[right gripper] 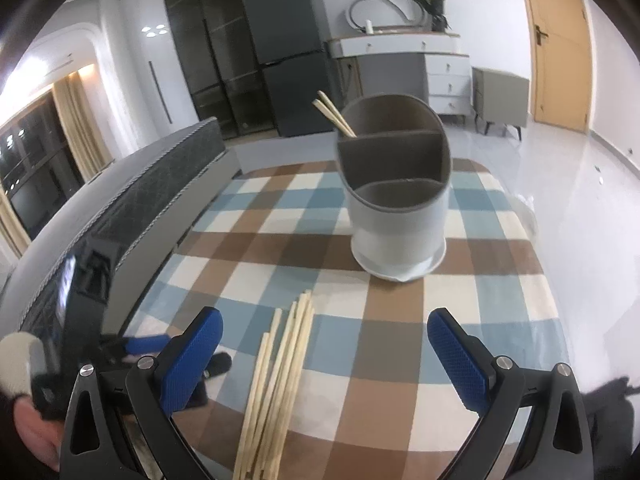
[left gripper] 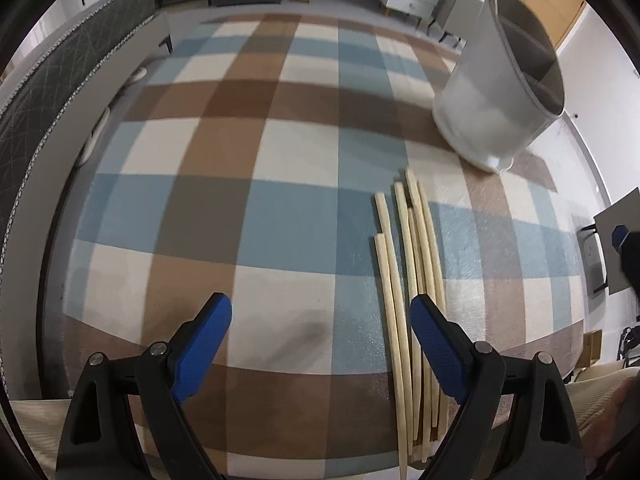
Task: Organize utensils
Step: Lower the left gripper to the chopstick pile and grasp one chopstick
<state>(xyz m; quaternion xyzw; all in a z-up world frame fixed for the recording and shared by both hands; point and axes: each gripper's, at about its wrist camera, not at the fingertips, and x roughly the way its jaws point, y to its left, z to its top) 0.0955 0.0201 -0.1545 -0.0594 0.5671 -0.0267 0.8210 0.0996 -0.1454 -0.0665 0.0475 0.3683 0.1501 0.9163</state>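
Both tongs, left [left gripper: 322,340] and right [right gripper: 324,344], are hanging open and empty as your right ones are straddling the loose chopsticks [right gripper: 276,364], lying lengthwise toward the divided holder [right gripper: 396,216] across the checked worktop [right gripper: 492,292].

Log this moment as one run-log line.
left gripper: open, empty | right gripper: open, empty | pale wooden chopsticks: loose on checked tablecloth | white divided utensil holder: upright, two chopsticks in back compartment
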